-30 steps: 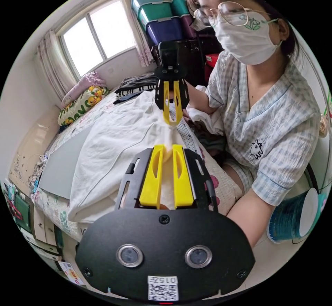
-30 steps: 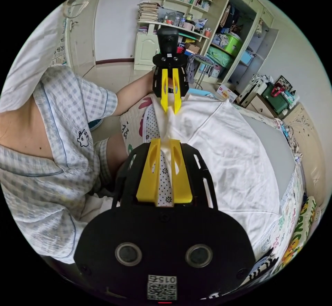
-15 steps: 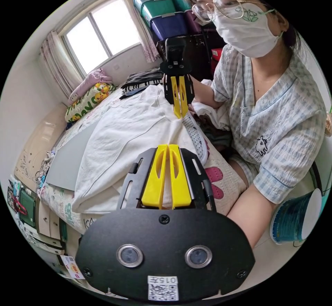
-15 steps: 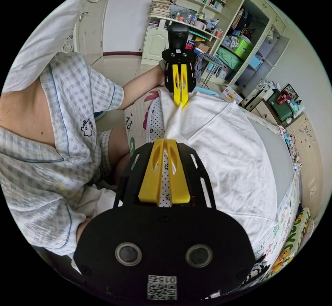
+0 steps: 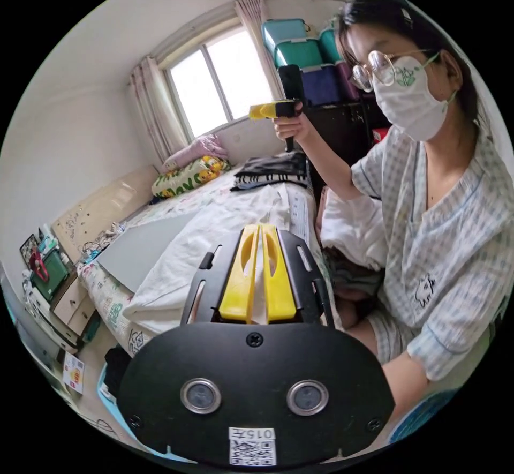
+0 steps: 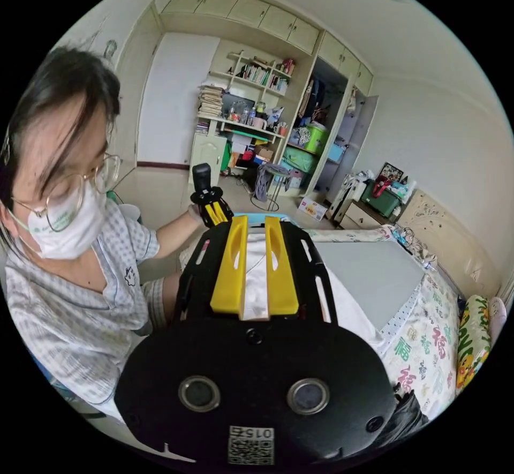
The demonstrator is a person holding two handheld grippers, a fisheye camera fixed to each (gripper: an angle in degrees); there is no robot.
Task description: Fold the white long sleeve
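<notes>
Plainly the bed (image 5: 107, 294) was the work surface: a mattress under a printed sheet, with a flat grey board (image 5: 142, 243) lying on top of it. The white long sleeve (image 5: 214, 233) lay spread over the near part of the bed, partly overlapping the board and drooping over the bed's edge. The left gripper (image 5: 259, 230) sat low at that edge, its yellow jaws drawn together with a strip of the white cloth pinched between them. In the right gripper view it showed small at the bed's near corner (image 6: 216, 212). The right gripper (image 5: 263, 111) was held high above the bed in the person's hand (image 5: 292, 126), and no cloth hung from it. In its own view (image 6: 256, 220) the jaws stood a little apart, with the shirt on the bed seen through the gap. At the head of the bed lay a yellow and green pillow (image 5: 187, 177) with a pink one behind it, and a folded black-and-white striped pile (image 5: 270, 171) rested on the bed beside them. A curtained window (image 5: 225, 85) stood behind the head of the bed, with stacked storage boxes (image 5: 300, 51) next to it. The person (image 5: 444, 238) sat beside the bed with a heap of white laundry (image 5: 353, 227) in front of them. Beyond the foot of the bed stood open shelves (image 6: 241, 120) crowded with books and jars, and a wardrobe (image 6: 321, 142).
</notes>
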